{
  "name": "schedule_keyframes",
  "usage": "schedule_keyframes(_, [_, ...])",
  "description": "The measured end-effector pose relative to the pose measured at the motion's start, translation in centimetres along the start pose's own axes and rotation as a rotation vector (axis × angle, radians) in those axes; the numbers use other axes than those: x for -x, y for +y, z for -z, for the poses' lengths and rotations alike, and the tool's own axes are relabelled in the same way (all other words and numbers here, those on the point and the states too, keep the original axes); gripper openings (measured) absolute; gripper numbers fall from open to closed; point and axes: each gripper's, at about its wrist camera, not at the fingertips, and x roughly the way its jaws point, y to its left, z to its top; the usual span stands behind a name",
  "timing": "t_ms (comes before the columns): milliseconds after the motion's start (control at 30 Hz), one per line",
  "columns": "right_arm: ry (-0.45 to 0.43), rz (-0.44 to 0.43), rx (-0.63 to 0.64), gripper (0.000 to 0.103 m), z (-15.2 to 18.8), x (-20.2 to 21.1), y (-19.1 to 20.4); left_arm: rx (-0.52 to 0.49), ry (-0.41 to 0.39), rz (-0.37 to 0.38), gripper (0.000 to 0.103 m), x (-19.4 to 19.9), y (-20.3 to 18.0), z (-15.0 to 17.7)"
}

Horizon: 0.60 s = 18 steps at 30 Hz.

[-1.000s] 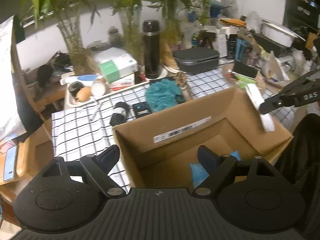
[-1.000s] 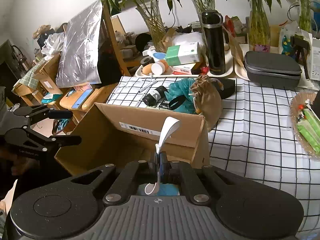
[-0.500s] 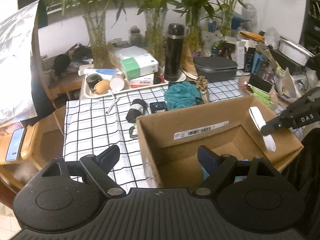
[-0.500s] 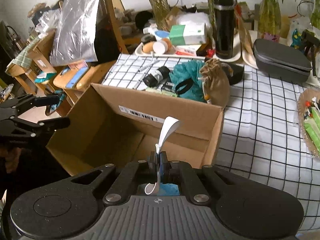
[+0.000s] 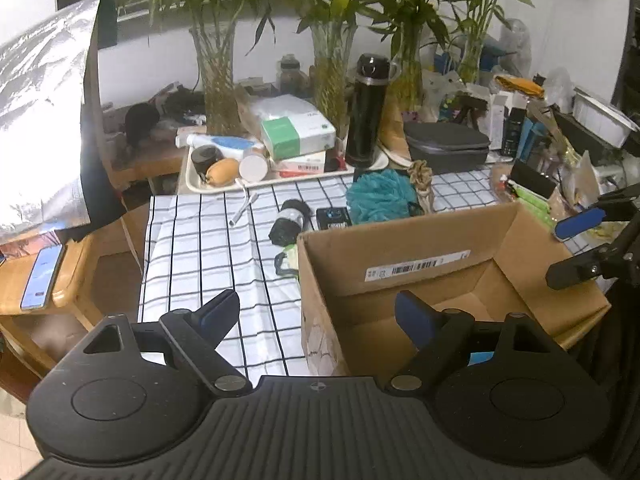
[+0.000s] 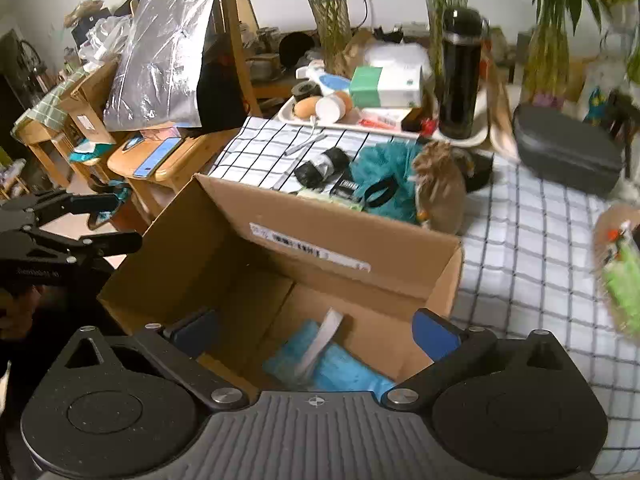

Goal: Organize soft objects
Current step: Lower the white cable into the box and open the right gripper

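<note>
You are working over a surface [image 5: 192,248] covered by a checked cloth, with an open cardboard box [image 6: 332,248] sitting at its near edge. Behind the box, toward the middle of the surface, a teal bath pouf [image 5: 380,196] and a tan drawstring pouch [image 6: 440,192] are lying side by side, touching, with a black roll [image 5: 290,220] just beside them.

Inside the box, a white strap-like band [image 6: 322,340] is lying tilted on a blue folded cloth [image 6: 340,364] at the bottom.

Your right gripper [image 6: 316,328] is hovering over the box with its fingers spread wide and holding nothing. Your left gripper [image 5: 316,316] is hovering at the box's left wall, fingers equally wide and empty.

The soft things left outside are crowded among hard items, so reaching for the pouf is likely risking a snag on the pouch or the black loop resting on it. A low approach could also be catching the box's far wall and shoving the box.
</note>
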Motion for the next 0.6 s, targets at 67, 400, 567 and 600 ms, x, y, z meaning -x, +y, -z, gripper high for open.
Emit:
schedule_keyframes(67, [-0.020,0.014,-0.001,0.103,-0.1,0.7,0.3,-0.007,-0.013,-0.008,0.086,0.4,-0.2,-0.2])
schedule_keyframes(400, [-0.081,0.054,0.002,0.103,-0.2,4.0,2.3,-0.013,-0.081,0.018,0.086,3.5,-0.4,-0.1])
schedule_keyframes(567, [-0.093,0.080,-0.006,0.103,-0.5,5.1,2.8,-0.001,-0.083,0.013,0.086,3.9,0.0,-0.4])
schedule_keyframes(600, [-0.097,0.086,-0.012,0.103,-0.5,5.3,2.8,0.001,-0.084,0.013,0.086,3.9,0.1,-0.4])
